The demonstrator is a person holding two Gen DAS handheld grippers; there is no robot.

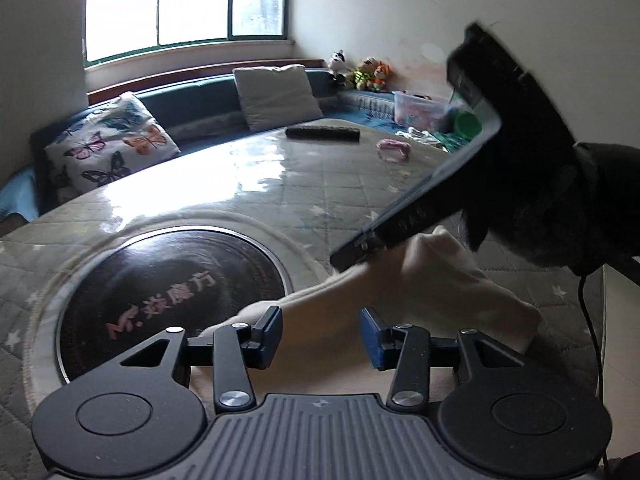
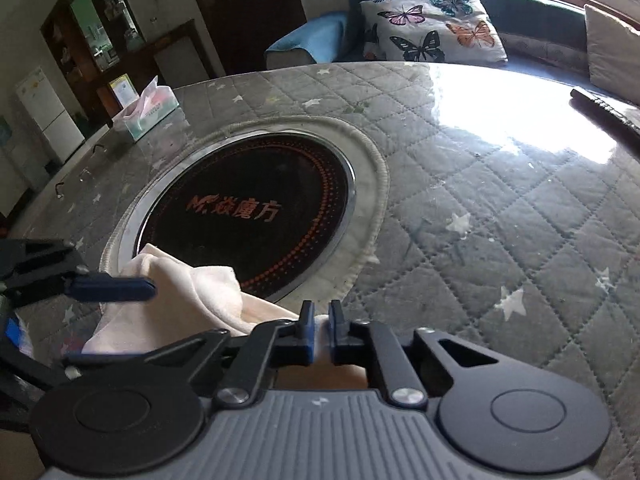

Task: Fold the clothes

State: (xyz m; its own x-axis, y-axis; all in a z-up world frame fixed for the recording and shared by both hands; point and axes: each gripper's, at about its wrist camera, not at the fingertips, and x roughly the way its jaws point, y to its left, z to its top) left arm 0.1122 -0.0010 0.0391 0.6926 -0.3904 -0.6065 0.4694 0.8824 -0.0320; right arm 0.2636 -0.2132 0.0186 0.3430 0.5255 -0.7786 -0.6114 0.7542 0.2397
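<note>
Living room: window bench with cushions, quilted glossy tabletop (image 2: 480,184), round hob (image 2: 248,216) set in it.

Cloth (image 2: 192,296): cream, bunched at near edge of tabletop, partly over hob rim.

Right gripper (image 2: 319,332): jaws closed, pinching thin fold of cloth.

Left gripper (image 1: 322,336): jaws part-open over cloth, no pad pressing.

Risks: thin pinch may slip if pulled; left jaws may catch several layers, giving crooked fold; slick tabletop lets cloth slide.

Unclear: garment type, hems, layer count; cloth's near part hidden under grippers; right gripper blurred in left view.
</note>
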